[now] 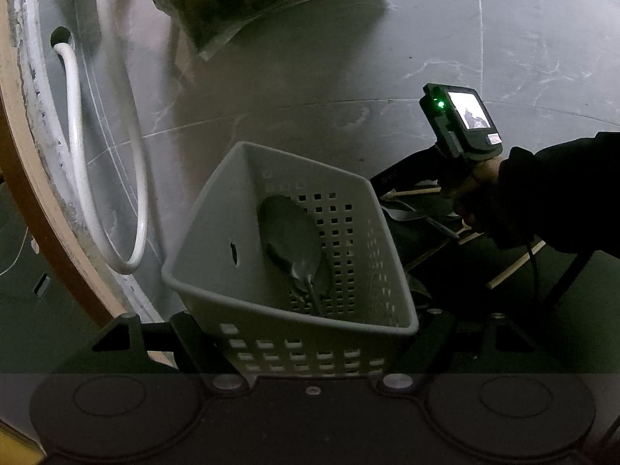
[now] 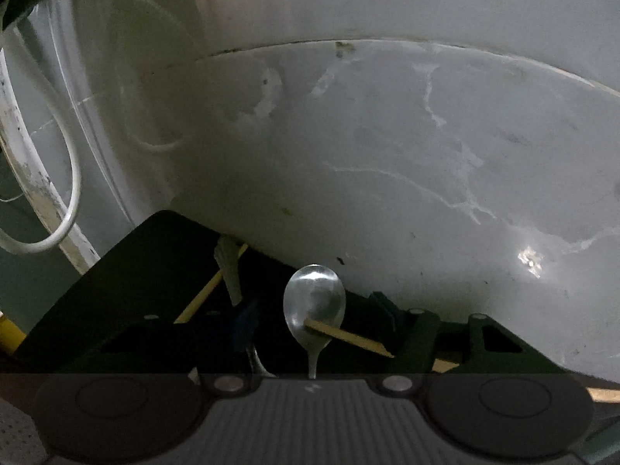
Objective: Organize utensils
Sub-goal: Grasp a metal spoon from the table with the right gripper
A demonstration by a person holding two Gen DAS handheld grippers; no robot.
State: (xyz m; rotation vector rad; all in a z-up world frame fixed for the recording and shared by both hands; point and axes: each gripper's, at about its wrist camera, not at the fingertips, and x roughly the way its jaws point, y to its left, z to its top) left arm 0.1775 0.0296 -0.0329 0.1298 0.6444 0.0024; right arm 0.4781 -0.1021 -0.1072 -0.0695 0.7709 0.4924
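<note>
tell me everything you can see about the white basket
The white basket is a plastic utensil caddy with sloping walls, a rolled rim and grids of small square holes in its floor and sides; one plain wall has a single round hole. It looks tipped toward the left wrist camera, its near wall clamped between the left gripper fingers. A metal spoon lies inside, bowl away from the camera. It sits over a grey marbled surface.

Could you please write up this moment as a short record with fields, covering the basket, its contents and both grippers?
basket: grey perforated basket, tilted, clamped between the left gripper's fingers
basket contents: one metal utensil lying inside
right gripper: jaws around a spoon; contact not clear
spoon: bowl up, a wooden chopstick lying across it
surface: grey marbled counter
</note>
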